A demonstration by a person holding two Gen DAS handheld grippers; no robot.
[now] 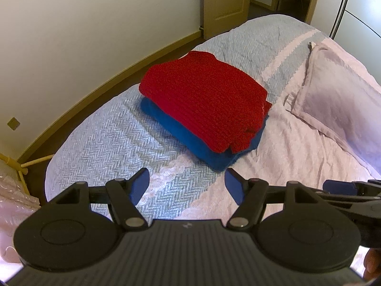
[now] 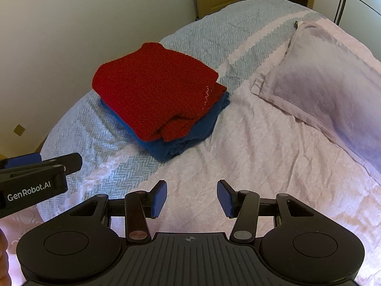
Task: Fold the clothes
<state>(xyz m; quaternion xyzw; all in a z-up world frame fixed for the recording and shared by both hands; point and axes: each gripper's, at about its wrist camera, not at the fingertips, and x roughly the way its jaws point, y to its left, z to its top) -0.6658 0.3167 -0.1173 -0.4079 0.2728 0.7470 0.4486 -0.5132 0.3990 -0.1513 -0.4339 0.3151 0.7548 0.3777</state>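
Folded red sweater [image 1: 204, 97] sits mid-frame on a blue garment [image 1: 209, 150], mostly hidden beneath, on the bedspread [image 1: 100, 138]. My left gripper [image 1: 187, 186] and right gripper [image 2: 191, 199] hover low-frame, fingers spread, empty. Pillow [image 2: 333, 83] cut off right.

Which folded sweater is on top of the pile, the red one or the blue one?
The red sweater is on top. The blue sweater lies under it on the bed, only its edges peeking out. Both claws are open and empty.
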